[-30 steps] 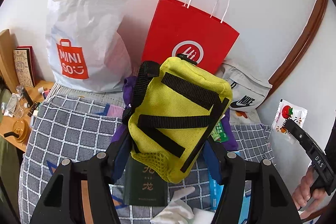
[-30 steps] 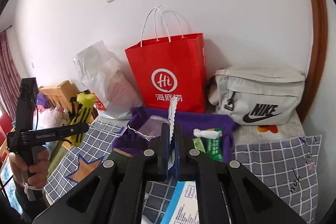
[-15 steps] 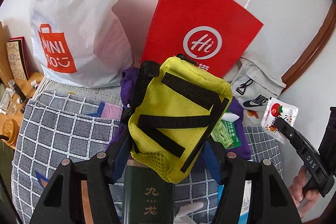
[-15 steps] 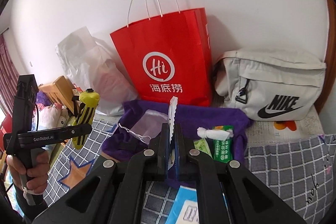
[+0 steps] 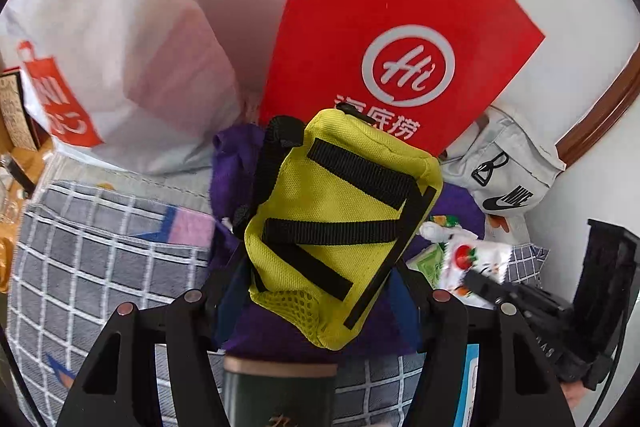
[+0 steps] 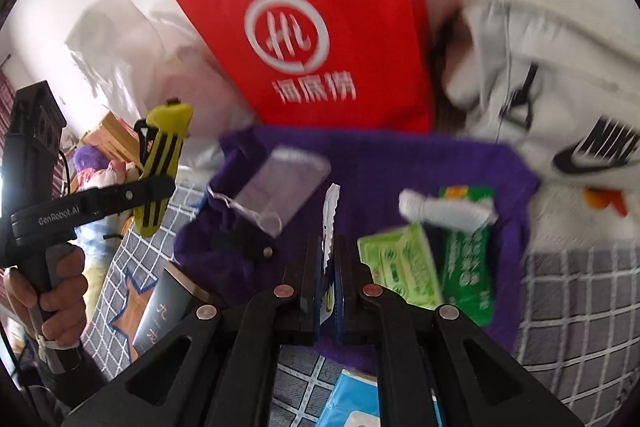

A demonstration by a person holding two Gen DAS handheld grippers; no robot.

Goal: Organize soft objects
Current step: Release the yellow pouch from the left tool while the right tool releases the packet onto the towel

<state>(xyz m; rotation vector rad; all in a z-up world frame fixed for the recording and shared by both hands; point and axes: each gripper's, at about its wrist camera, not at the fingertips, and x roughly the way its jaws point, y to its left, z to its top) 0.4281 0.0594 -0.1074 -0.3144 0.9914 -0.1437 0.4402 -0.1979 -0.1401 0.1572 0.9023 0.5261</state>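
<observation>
My left gripper [image 5: 320, 291] is shut on a yellow pouch [image 5: 340, 227] with black straps, held above a purple cloth [image 5: 232, 163] on the checked bedspread. The right wrist view shows that pouch [image 6: 162, 155] at the left, upright in the left gripper [image 6: 160, 187]. My right gripper [image 6: 329, 255] is shut on a thin white sachet [image 6: 330, 215] with a serrated edge, over the purple cloth [image 6: 380, 163]. From the left wrist, the sachet [image 5: 468, 259] shows a tomato print. On the cloth lie a clear drawstring pouch [image 6: 280, 183], a white roll [image 6: 440, 211] and two green tissue packs [image 6: 400, 263].
A red paper bag [image 6: 304, 27] stands behind the cloth against the wall, a white plastic shopping bag [image 5: 120, 47] to its left, a pale Nike bag [image 6: 560, 99] to its right. A dark green box [image 6: 160, 311] and a blue packet [image 6: 352, 403] lie nearer. A hand [image 6: 48, 291] grips the left tool.
Both grippers have moved forward and down toward the purple cloth, so the bags look larger. The right gripper tilted downward. Both grips are unchanged.
</observation>
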